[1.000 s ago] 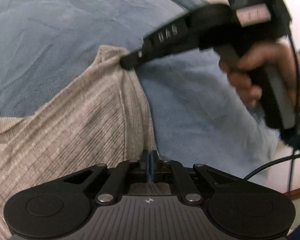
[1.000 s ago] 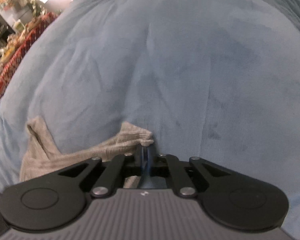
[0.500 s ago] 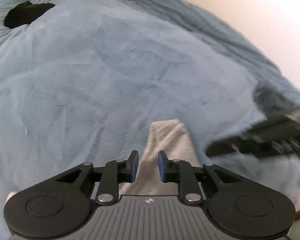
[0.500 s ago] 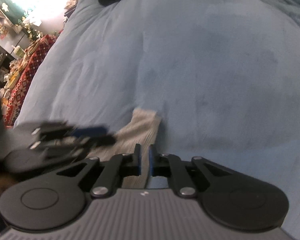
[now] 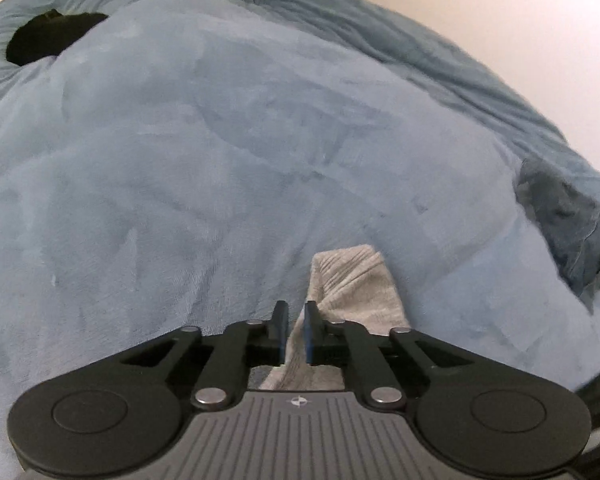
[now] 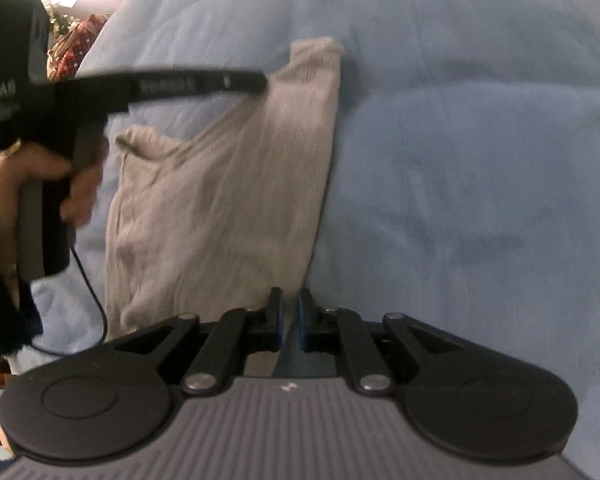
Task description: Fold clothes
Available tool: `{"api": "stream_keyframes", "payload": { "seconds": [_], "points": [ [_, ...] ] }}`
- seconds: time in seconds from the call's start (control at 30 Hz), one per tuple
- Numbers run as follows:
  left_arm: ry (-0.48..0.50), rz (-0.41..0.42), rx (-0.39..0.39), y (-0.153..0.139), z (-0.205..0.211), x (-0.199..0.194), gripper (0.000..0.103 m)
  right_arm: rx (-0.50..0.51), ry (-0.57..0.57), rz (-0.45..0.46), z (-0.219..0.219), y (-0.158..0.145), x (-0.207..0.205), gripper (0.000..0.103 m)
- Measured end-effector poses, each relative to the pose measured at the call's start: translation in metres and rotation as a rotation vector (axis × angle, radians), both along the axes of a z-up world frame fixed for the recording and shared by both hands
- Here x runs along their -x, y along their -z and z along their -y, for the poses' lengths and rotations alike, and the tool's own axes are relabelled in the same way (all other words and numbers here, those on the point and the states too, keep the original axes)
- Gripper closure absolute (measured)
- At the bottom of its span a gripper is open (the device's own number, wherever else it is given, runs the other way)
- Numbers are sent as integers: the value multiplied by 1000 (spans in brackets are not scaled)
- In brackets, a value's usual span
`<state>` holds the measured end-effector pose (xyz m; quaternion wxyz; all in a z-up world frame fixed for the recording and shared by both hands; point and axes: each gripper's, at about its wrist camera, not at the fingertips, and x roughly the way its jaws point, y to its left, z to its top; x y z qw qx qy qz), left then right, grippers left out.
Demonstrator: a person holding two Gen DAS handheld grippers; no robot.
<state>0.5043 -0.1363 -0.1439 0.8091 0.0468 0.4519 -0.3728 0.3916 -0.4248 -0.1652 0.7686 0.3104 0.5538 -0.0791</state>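
Lying on the blue blanket (image 6: 480,168), the beige ribbed garment (image 6: 228,184) is stretching away in front of both grippers, with one folded panel running forward and a second flap bunching off to the left of it. The left gripper (image 5: 294,330) is closing its jaws; a narrow gap is showing between the blue pads, and the near edge of the garment is passing under and between them, though the pads are not pressing on it as far as I can see. In the right wrist view this same gripper is reaching its fingertips to the far part of the cloth, near the top corner, with the hand (image 6: 40,184) gripping its handle. The right gripper (image 6: 288,320) is keeping its jaws nearly together with nothing between them; the right edge of the garment is sitting just left of and ahead of its pads. I am judging that a fold is being laid and released, so the task is only partly done. The next move is probably calling for a new pinch on an edge or on the loose left flap, to bring it over the panel.
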Motion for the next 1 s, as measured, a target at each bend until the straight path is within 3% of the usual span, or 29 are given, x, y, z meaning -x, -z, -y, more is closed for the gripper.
{"api": "stream_keyframes", "payload": {
  "seconds": [0.13,0.23,0.33,0.5,0.73,0.87,1.0],
  "points": [
    [-10,0,55,-20,-12,22,94,22,-3,2,-13,-5,8,95],
    [5,-11,83,-28,-20,49,94,80,2,85,-14,-17,5,95],
    [49,-72,77,-16,-23,78,94,90,-15,113,-19,-13,-7,95],
    [89,-169,11,21,-24,118,94,107,-51,31,-45,12,9,95],
    [46,-136,7,6,-40,153,94,82,3,44,-45,-2,49,91],
    [0,-112,14,-5,-52,164,93,86,41,113,-45,-13,56,90],
    [-23,-116,30,3,-48,166,93,90,55,174,-46,-21,50,87]
  ]
}}
